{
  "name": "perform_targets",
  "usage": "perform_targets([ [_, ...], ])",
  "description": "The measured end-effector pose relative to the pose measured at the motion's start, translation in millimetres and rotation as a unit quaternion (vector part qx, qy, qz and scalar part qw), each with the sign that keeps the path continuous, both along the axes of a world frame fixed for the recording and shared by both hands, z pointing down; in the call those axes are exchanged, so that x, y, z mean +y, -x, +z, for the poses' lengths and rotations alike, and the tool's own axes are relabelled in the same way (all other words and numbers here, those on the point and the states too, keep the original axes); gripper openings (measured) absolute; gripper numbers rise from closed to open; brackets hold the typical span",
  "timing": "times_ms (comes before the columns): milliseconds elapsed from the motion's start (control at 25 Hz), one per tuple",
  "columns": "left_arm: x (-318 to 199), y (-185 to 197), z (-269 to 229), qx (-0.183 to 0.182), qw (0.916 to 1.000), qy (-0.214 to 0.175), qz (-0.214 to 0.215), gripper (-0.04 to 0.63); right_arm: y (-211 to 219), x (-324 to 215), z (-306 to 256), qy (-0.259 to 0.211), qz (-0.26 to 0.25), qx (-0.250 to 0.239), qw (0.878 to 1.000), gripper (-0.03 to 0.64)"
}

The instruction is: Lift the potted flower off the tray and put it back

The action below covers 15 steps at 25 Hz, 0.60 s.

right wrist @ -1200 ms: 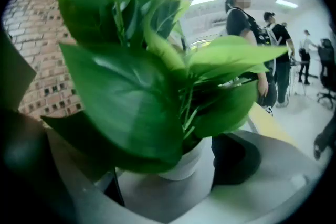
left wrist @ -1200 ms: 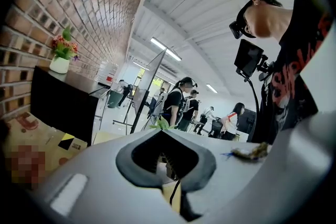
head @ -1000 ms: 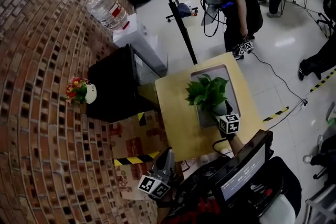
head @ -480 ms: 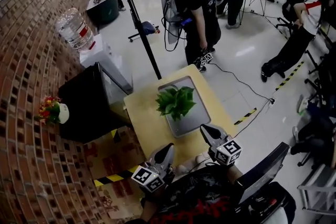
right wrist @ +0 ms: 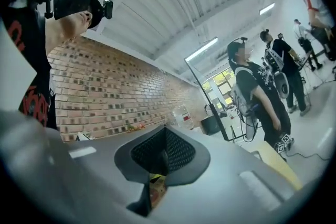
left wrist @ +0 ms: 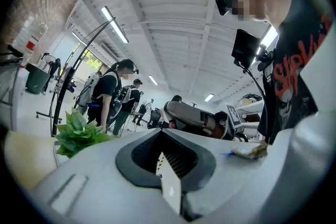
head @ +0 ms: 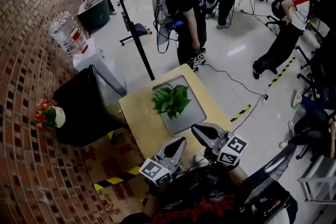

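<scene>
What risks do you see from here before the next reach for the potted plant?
1. The left hand-held gripper and right hand-held gripper are both shut. Reaching in like that could tip the potted plant on its tray.
2. From the head view the leaves hide the pot, so a grasp may catch foliage instead.
3. A bystander stands close to the far edge of the table and could bump it.

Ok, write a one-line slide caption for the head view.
Left gripper and right gripper, shut and empty, hover at the table's near edge; potted plant stands on its grey tray.
</scene>
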<state>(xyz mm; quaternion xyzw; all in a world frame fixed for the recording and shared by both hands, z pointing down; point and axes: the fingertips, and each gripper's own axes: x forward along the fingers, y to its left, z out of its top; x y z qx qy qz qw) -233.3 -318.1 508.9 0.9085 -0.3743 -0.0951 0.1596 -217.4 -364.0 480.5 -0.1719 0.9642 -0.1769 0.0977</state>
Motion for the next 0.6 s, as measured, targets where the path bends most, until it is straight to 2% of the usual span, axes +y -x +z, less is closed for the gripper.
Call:
perform_targets([
  [200,19,-4,8,0.018,0.9992,0.035,-0.002,0.0,15,6,-1,-0.014,-0.01,0.008,1.0,0.002],
  [320,20,-19,13,0.024,0.9985,0.04,0.03,0.0,10,9,-4,-0.027,0.007,0.018,0.999,0.001],
  [400,15,-27,8,0.026,0.9982,0.029,0.045,0.001,7,10,-1,-0.033,0.015,0.031,0.999,0.002],
  [600,-1,-14,6,0.027,0.9996,0.007,0.002,0.0,21,18,12,-0.038,-0.03,0.05,0.998,0.0],
])
